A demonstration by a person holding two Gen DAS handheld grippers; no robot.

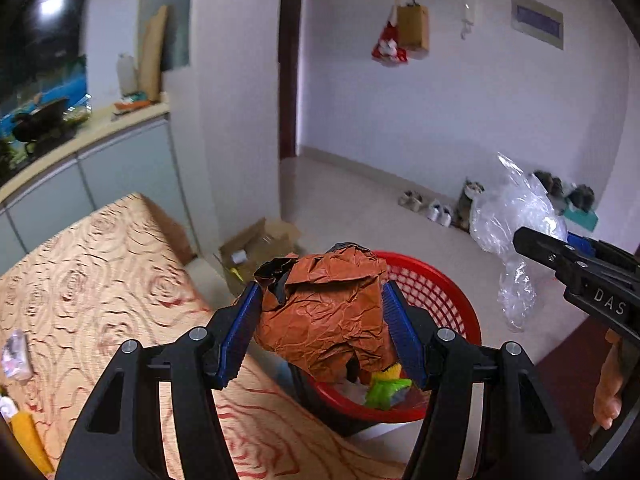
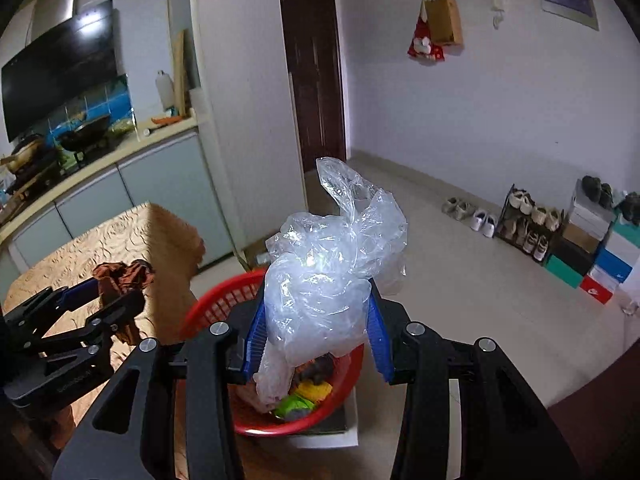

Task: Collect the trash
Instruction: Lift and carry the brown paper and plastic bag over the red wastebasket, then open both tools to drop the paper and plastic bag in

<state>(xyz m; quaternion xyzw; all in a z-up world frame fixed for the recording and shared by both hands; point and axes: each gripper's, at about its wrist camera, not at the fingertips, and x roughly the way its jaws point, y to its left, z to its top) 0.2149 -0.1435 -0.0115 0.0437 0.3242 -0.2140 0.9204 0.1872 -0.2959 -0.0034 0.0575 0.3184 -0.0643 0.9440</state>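
A: What does the left gripper have?

B: A crumpled wad of brown paper. The blue fingers stand fairly wide apart and press it from both sides, and it hangs above the near edge of the red basket.

A: And the right gripper?

B: Its fingers are closed to a narrower gap on a bunch of clear plastic bag, which puffs up above them and trails down toward the basket's inside.

A: Where is the basket?

B: On a low white stand beside the surface with the rose-patterned cloth. Green and yellow scraps already lie in it.

A: Anything else nearby?

B: An open cardboard box on the floor behind the basket, and shoes along the far wall.
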